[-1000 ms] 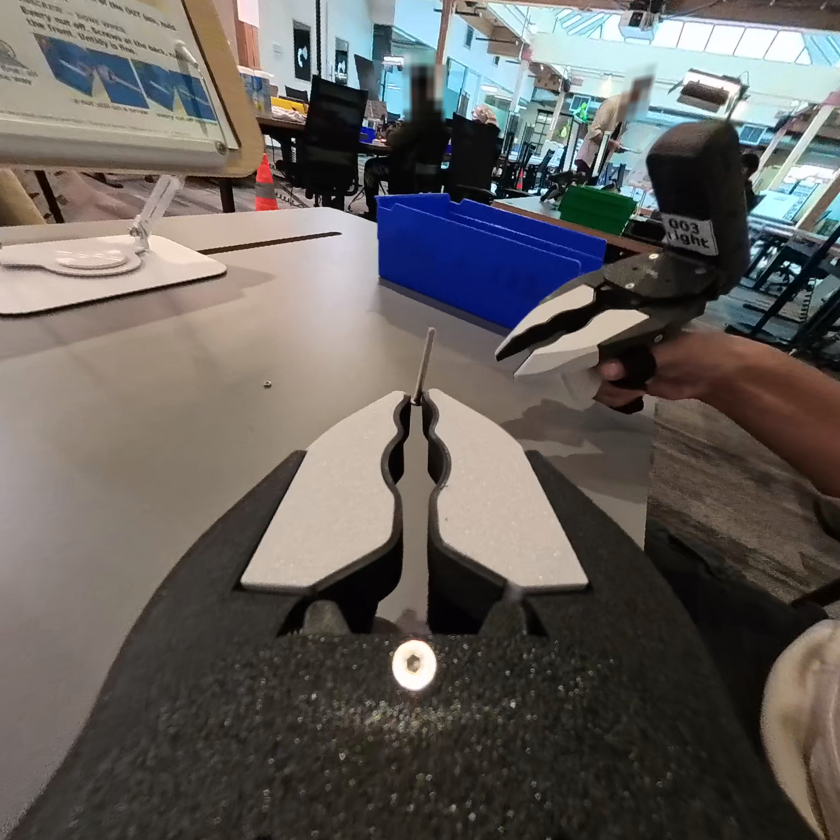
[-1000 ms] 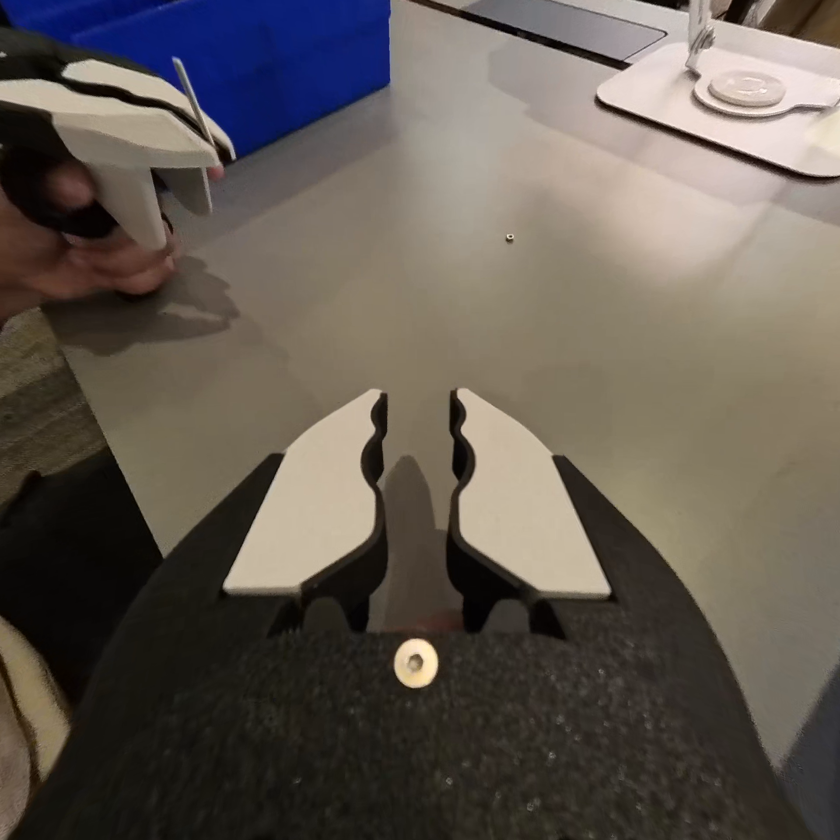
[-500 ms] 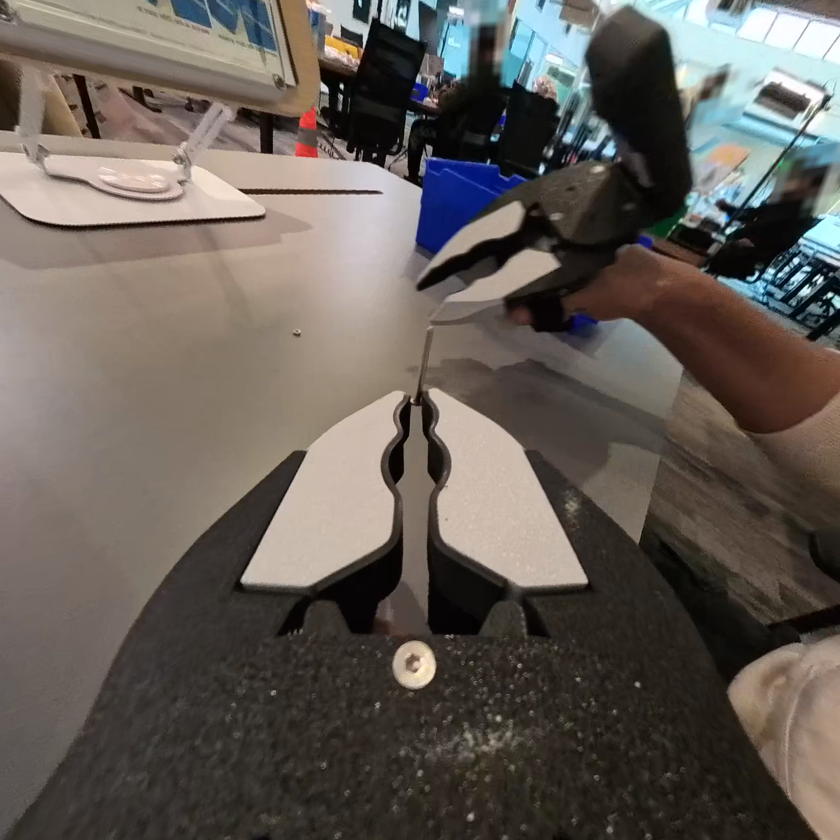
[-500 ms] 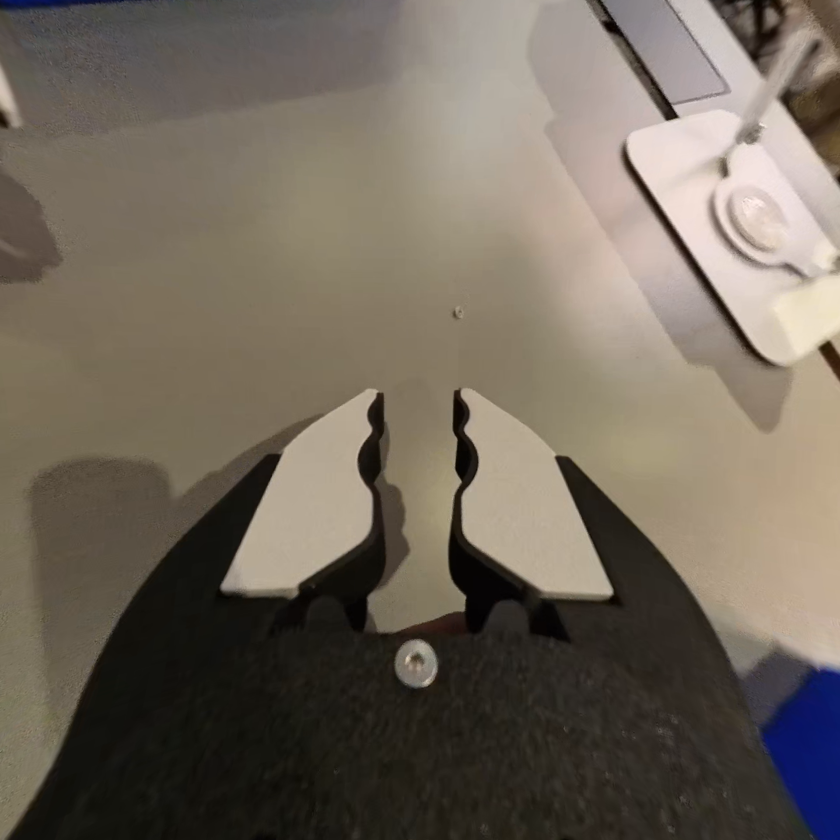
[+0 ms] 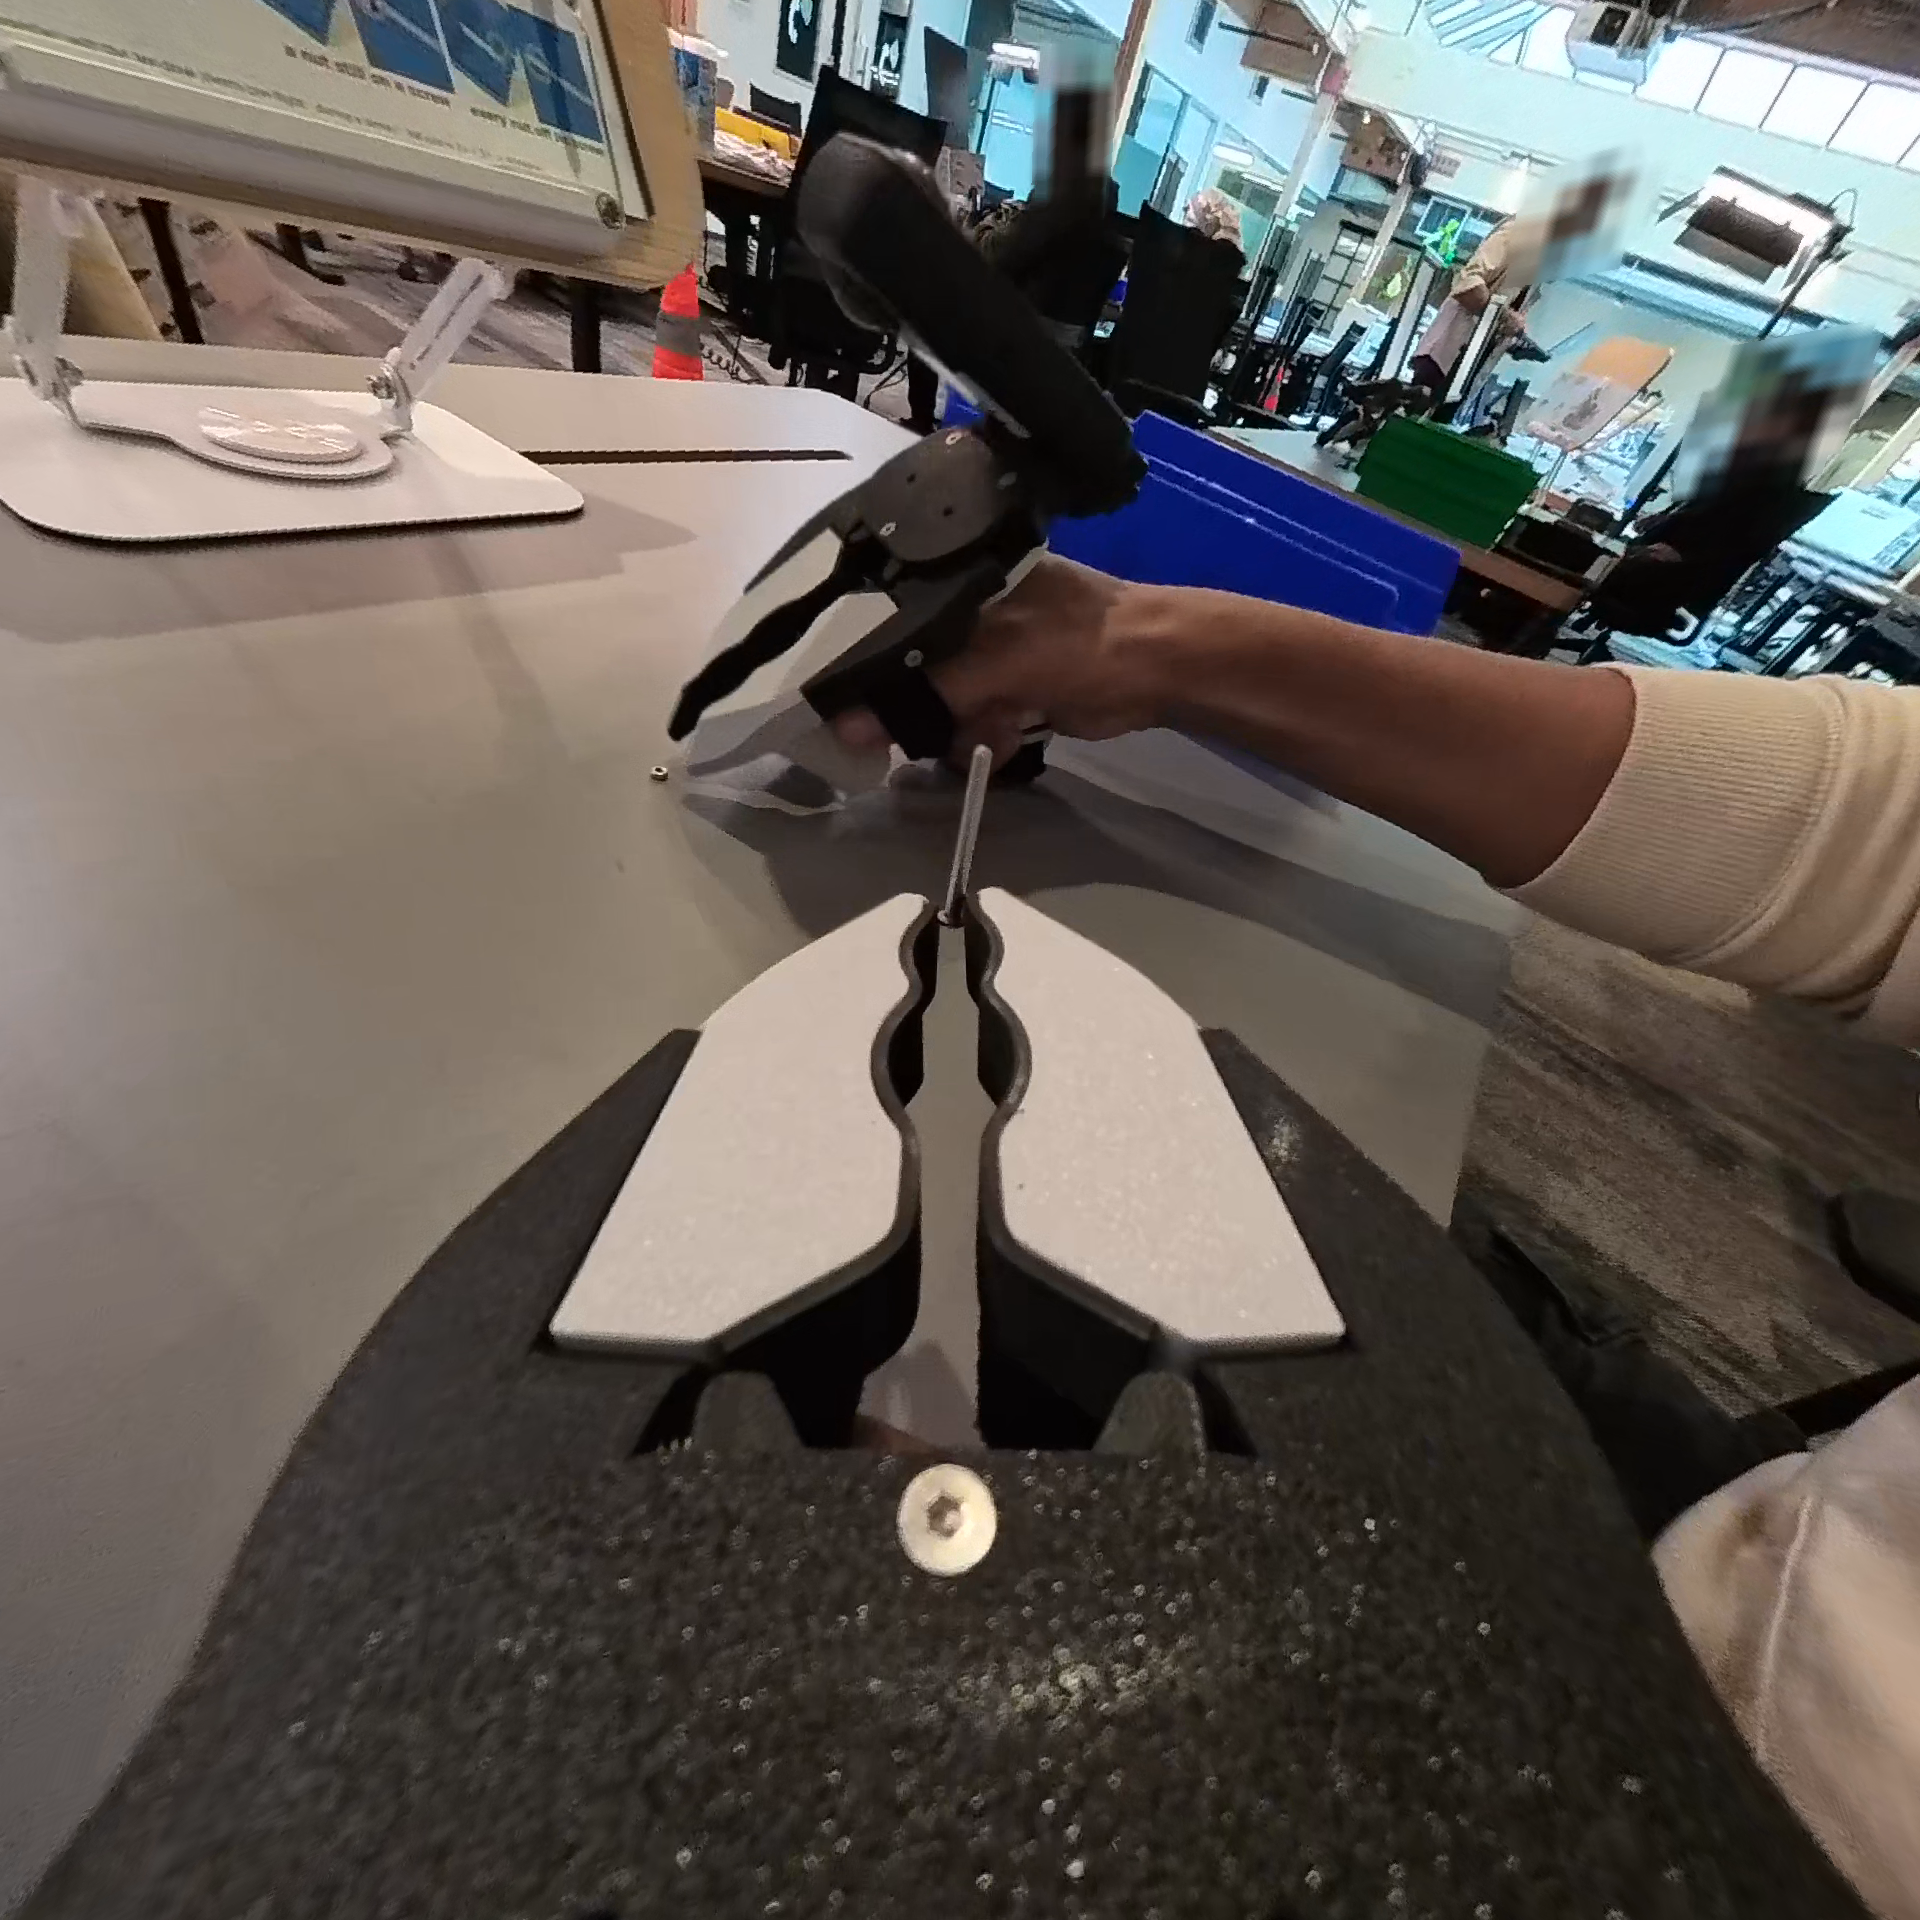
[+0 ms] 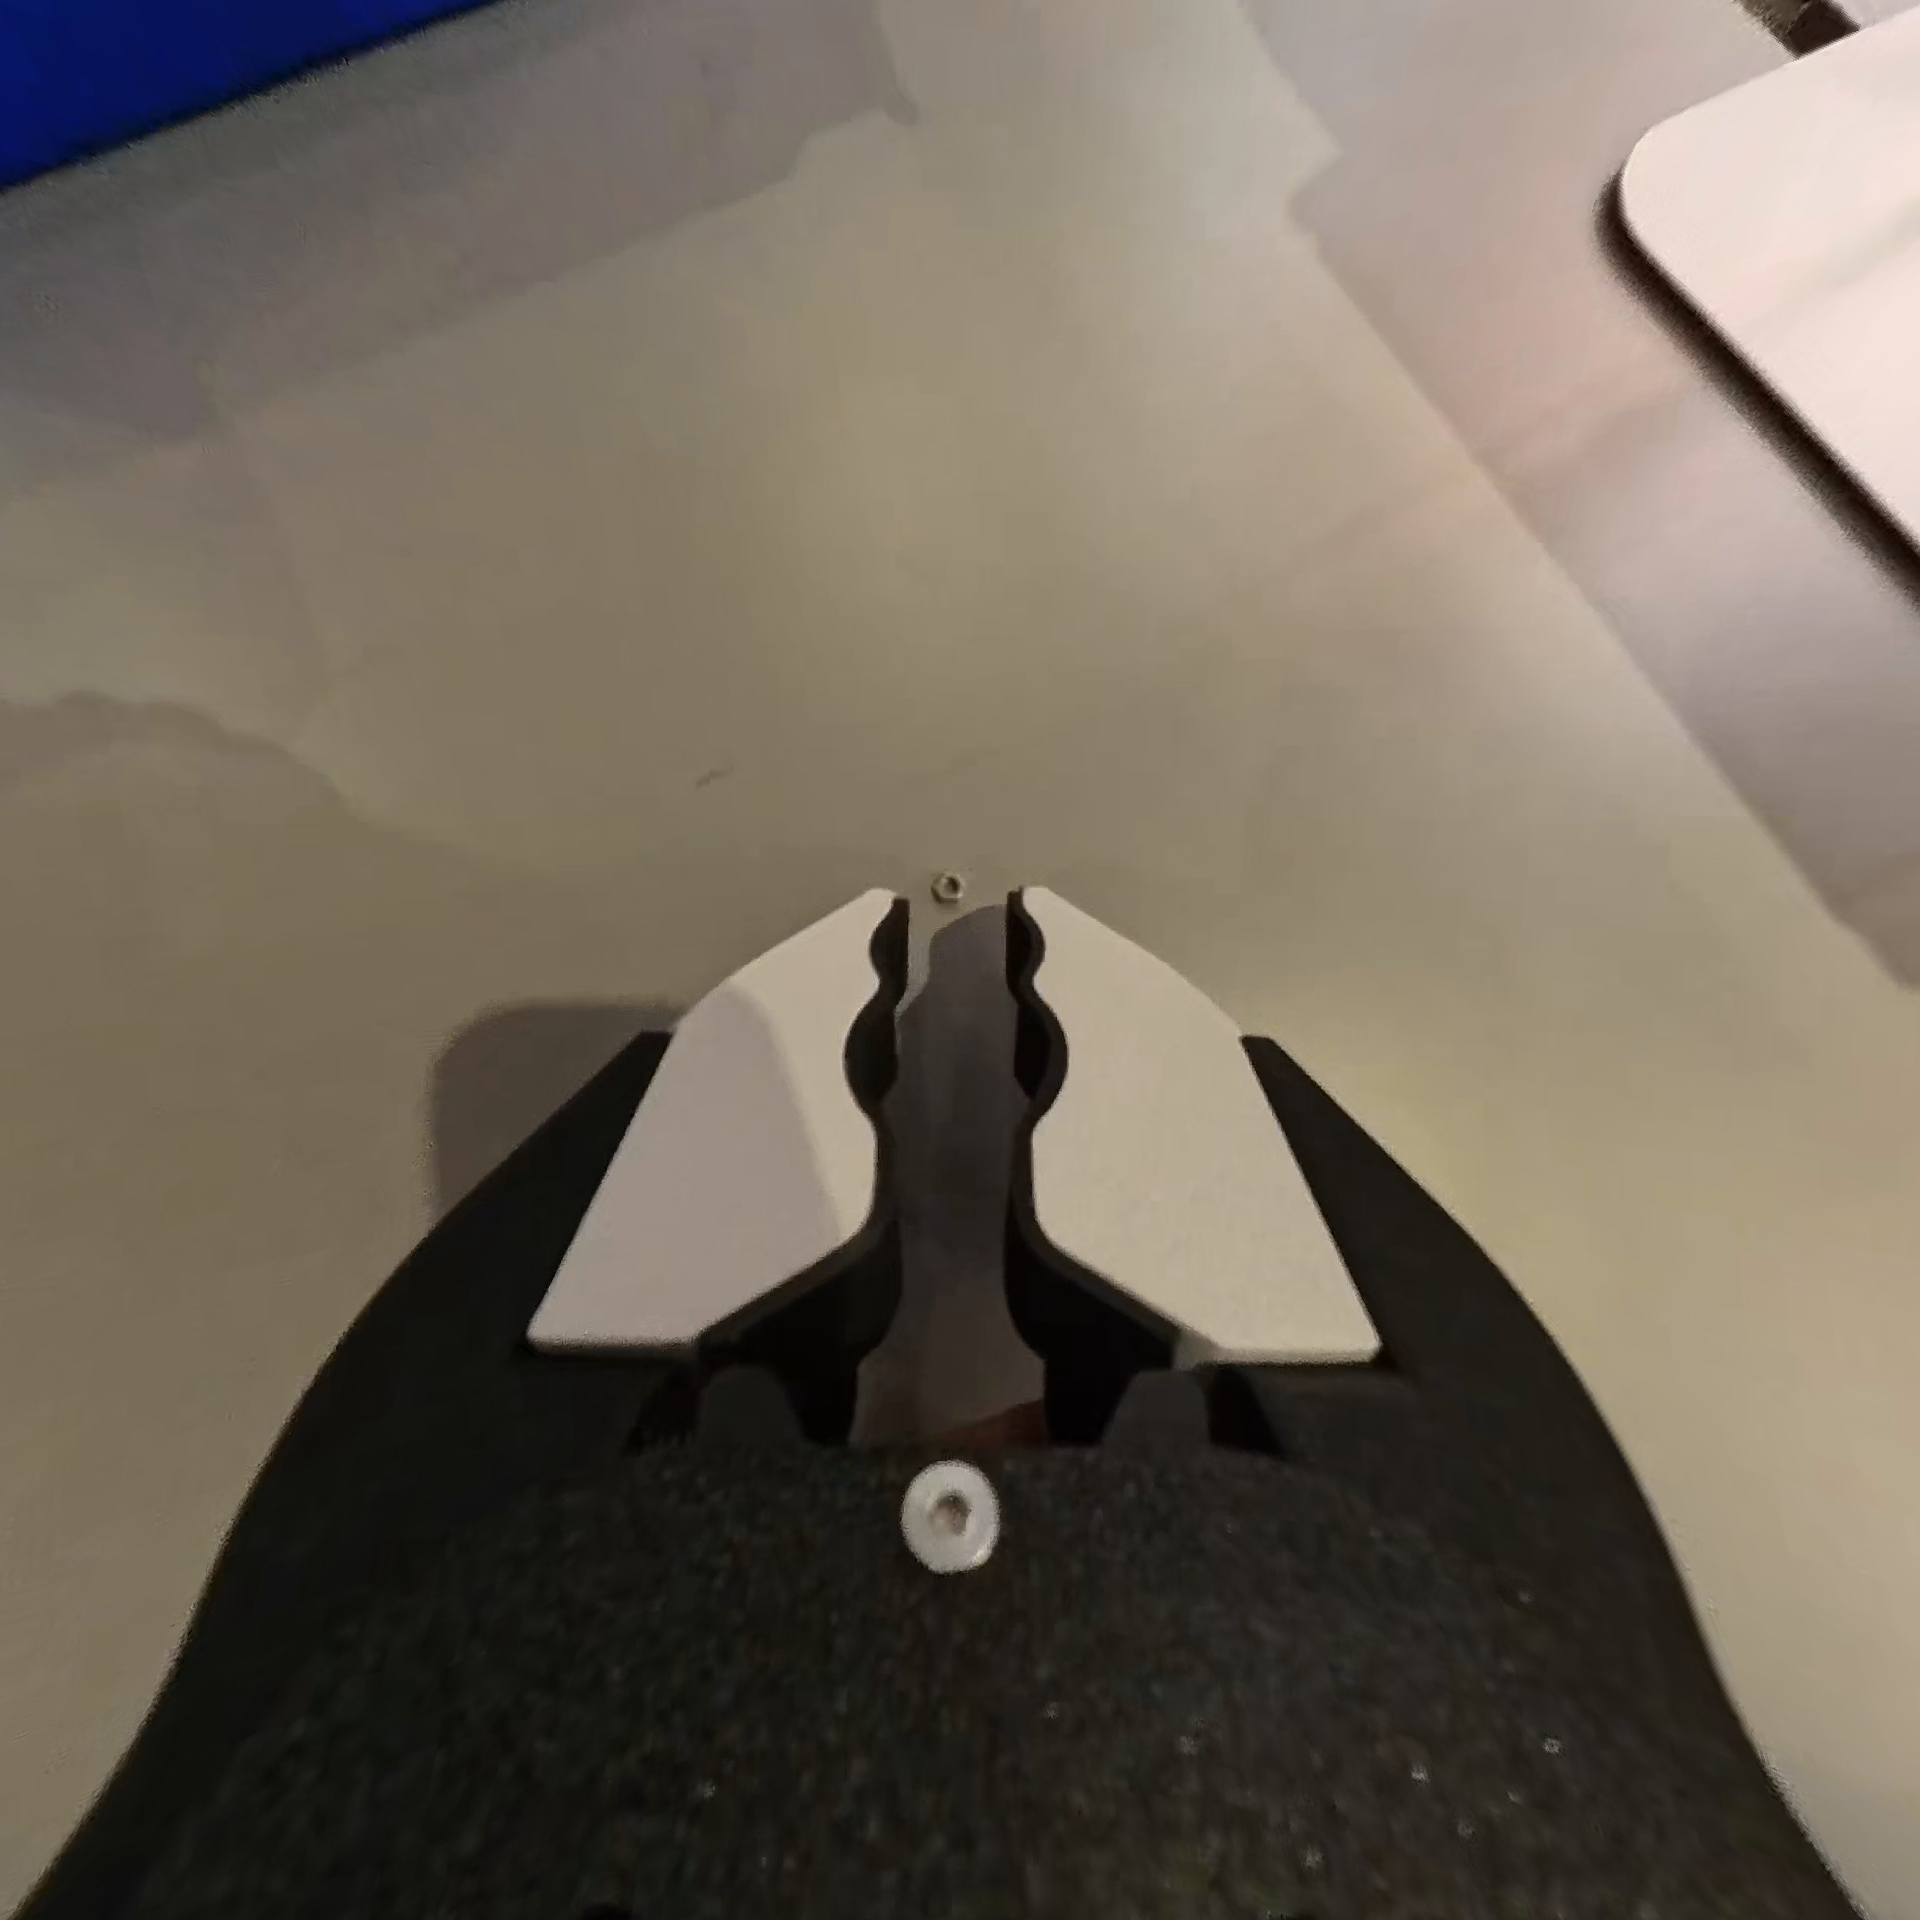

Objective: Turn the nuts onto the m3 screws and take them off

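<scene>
My left gripper [image 5: 951, 914] is shut on a thin long M3 screw [image 5: 966, 831] that stands up from its fingertips. A small silver nut [image 6: 948, 885] lies flat on the grey table [image 6: 623, 623], right in front of my right gripper [image 6: 956, 902], whose jaws are open and point down at it. In the left wrist view the right gripper [image 5: 707, 727], held by a hand, hovers low over the table with the same nut [image 5: 656, 772] just left of its tips.
A white stand base [image 5: 260, 468] with a tilted sign [image 5: 312, 114] sits at the table's far left; its corner shows in the right wrist view [image 6: 1787, 260]. A blue bin [image 5: 1278, 540] stands behind the right hand. The table edge [image 5: 1475, 1060] runs at the right.
My right gripper has swung from beside the screw over to the nut and come down close above the table. My left gripper has kept its hold on the screw.
</scene>
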Motion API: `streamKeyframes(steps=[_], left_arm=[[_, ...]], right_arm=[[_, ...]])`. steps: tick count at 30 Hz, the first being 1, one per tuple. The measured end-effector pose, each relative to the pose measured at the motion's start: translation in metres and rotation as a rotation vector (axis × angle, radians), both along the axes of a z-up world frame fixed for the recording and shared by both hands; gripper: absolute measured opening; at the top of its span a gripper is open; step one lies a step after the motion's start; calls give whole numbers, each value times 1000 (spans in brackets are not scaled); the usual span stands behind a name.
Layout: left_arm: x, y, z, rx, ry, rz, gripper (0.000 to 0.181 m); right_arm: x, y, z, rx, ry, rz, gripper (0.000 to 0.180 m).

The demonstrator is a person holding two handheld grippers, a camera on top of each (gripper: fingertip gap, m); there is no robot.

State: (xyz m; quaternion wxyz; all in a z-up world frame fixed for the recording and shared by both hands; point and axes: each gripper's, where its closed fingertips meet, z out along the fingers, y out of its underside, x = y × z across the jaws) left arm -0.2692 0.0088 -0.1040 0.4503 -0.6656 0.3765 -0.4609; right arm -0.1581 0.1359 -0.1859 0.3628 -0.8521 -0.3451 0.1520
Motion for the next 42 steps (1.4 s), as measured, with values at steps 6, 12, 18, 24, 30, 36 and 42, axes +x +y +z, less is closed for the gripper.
streamKeyframes(steps=[6, 12, 18, 24, 30, 36, 42], left_arm=[[-4, 3, 4, -65, -61, -20, 4], [-1, -2, 2, -27, -27, -35, 4], [3, -8, -1, 18, 13, -49, 4], [4, -9, -1, 12, 12, -63, 4], [5, -10, -2, 19, 19, -68, 4], [5, -10, -2, 17, 24, -69, 4], [6, -11, -3, 17, 34, -72, 4]], right_arm=[[-6, 6, -5, -25, -27, 35, 17], [-3, 5, -7, -42, -34, 28, 15], [-4, 4, -8, -49, -29, 29, 12], [-5, 4, -8, -52, -29, 35, 5], [-5, 4, -8, -51, -29, 46, 4], [-9, 0, -6, -13, -51, 85, 0], [-12, -14, -2, -4, -19, 117, 6]])
